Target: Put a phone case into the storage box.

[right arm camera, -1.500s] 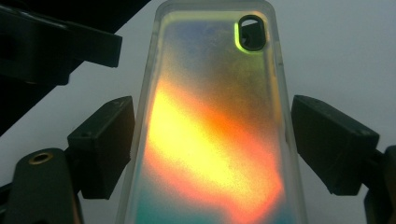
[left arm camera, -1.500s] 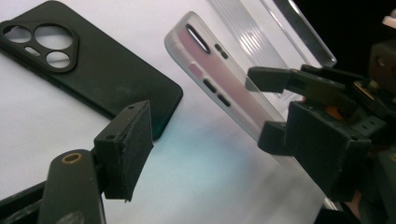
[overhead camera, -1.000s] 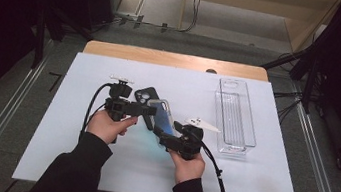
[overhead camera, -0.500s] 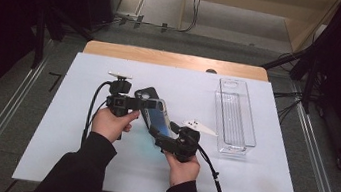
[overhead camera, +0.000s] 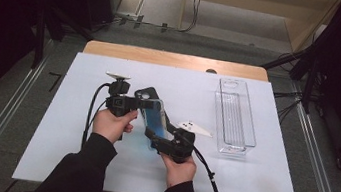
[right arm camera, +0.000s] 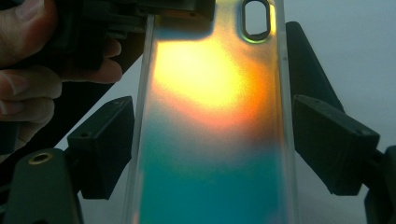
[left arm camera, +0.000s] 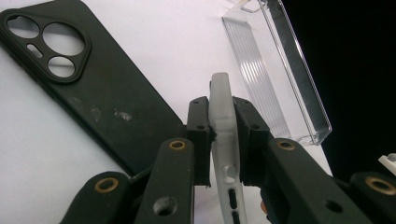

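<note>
- My left hand-held gripper (left arm camera: 223, 140) has just closed, pinching the iridescent phone case (overhead camera: 155, 119) by its edge.
- My right hand-held gripper (right arm camera: 212, 149) clamps the case's sides, above the tabletop (overhead camera: 266, 190).

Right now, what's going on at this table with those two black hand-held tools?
A person is working with a two-jaw gripper in each hand, and both are on one iridescent phone case held above the white table. The left gripper has just been closing its jaws and now pinches the case's edge. The right gripper has the case across its width between its jaws. A black phone case lies flat beside them, and a clear plastic tray sits off to the right.
</note>
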The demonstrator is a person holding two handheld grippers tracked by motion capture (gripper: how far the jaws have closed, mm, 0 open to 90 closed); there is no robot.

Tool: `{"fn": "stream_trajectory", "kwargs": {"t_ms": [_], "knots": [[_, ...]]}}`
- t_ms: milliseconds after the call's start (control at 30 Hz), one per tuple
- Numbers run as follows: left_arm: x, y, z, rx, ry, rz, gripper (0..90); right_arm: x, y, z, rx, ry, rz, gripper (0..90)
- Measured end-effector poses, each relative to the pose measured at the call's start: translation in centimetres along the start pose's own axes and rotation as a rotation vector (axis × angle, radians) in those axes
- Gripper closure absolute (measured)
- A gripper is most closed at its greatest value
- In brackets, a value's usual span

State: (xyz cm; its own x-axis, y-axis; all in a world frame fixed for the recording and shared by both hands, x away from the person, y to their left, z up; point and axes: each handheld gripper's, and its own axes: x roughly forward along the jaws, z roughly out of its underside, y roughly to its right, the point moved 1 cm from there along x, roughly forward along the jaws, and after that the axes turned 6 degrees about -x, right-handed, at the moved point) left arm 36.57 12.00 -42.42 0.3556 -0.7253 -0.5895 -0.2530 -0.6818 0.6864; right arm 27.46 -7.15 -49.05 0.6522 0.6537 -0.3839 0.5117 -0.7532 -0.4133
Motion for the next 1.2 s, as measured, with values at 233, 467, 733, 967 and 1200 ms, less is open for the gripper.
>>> {"fn": "stream_trajectory", "kwargs": {"t_ms": [233,467,733,967,1200], "knots": [[-0.6,0.3,0.1,-0.017,0.017,0.063,80.8,0.1,0.4,-0.3,-0.053,-0.007,-0.035,9.5],[-1.4,1.0,0.1,0.032,0.055,0.06,80.6,-0.1,0.8,-1.7,-0.1,-0.071,-0.069,0.0],[-1.8,1.3,0.6,0.145,0.143,0.015,80.7,-1.0,1.9,-2.5,-0.143,-0.183,-0.067,0.0],[-1.6,1.6,1.6,0.219,0.197,0.01,80.6,-1.8,2.7,-3.1,-0.191,-0.216,-0.059,0.0],[-1.3,1.8,2.5,0.3,0.238,0.022,80.6,-2.6,3.3,-3.7,-0.276,-0.254,-0.115,0.0]]}}
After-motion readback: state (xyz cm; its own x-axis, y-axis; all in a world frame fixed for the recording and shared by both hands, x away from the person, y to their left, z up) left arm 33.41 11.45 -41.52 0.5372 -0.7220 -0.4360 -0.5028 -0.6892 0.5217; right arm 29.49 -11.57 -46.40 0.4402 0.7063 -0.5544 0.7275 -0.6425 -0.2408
